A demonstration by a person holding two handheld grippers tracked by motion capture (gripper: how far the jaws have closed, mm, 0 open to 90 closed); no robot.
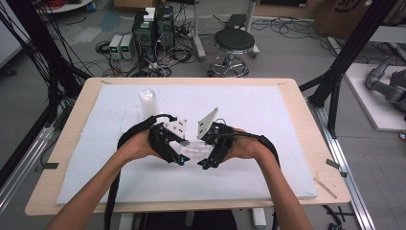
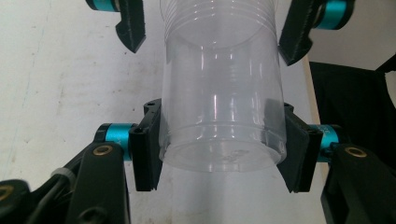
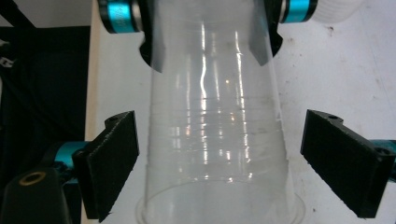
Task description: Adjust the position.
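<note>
The left tongs (image 2: 219, 154) clamp the closed base end of a clear plastic cup (image 2: 222, 107), both pads pressed against its wall. The right tongs (image 3: 233, 163) stand wide at the cup's rim end, their pads clear of the plastic. The cup lies between the two hands above the middle of the white surface (image 1: 268, 158). A second clear cup (image 1: 147, 101) stands upright at far left. No readable writing appears on either cup.

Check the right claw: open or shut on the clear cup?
Open. In the right gripper view the right claw has its pads standing apart from the clear cup, with gaps on both sides. The left claw grips it.
</note>
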